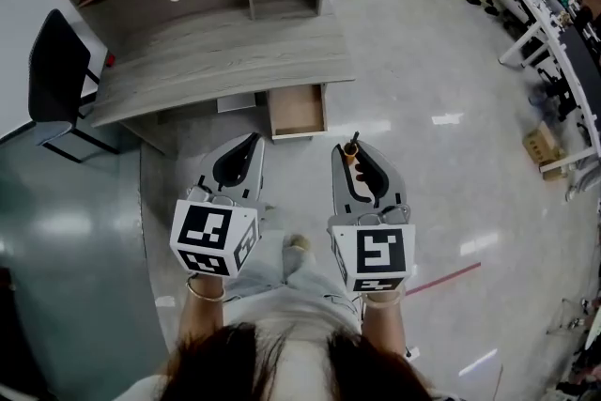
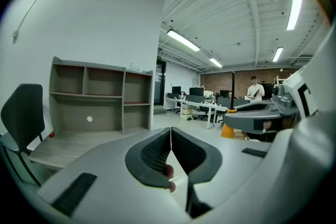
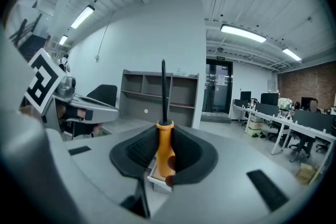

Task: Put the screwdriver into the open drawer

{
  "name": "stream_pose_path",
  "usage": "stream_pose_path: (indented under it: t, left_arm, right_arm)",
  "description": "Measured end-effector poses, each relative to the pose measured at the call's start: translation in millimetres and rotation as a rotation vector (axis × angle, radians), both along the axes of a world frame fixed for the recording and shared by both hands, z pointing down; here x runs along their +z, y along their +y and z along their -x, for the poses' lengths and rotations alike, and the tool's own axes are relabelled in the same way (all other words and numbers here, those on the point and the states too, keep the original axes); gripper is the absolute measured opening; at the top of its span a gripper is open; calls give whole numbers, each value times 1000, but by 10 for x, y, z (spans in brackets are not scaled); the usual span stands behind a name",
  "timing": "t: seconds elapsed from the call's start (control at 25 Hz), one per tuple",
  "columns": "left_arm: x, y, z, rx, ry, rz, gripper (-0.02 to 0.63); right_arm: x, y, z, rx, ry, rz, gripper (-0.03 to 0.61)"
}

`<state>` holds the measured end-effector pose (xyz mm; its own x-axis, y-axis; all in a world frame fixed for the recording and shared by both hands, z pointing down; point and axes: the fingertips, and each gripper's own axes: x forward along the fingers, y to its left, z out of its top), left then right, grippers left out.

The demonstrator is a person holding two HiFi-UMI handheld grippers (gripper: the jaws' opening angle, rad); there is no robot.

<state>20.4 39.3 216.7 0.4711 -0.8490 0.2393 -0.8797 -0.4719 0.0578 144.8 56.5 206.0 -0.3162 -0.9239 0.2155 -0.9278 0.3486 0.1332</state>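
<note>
Centre right of head view: right gripper [image 1: 360, 166] clamped on screwdriver [image 1: 350, 148] handle, shaft up. Left gripper [image 1: 249, 146] jaws together, empty. Drawer [image 1: 297, 111] open at upper centre, well apart. Advisable: carry over drawer, lower inside, then release.

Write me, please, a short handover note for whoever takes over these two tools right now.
Left tool: shut, empty.
Right tool: shut on the screwdriver, clamped by its orange handle, with the shaft sticking out past the jaws.
Drawer: pulled open under the desk, ahead of both tools; it looks empty.
Done: the screwdriver is in hand.
Left: carry it to the drawer, lower it in and release.
</note>
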Motion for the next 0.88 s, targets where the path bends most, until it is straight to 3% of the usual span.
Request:
stream_pose_path:
  t: [0.88]
  left_arm:
    - [358, -1524, 385, 77, -4, 54, 20]
  right_arm:
    - [629, -1406, 373, 82, 48, 103, 89]
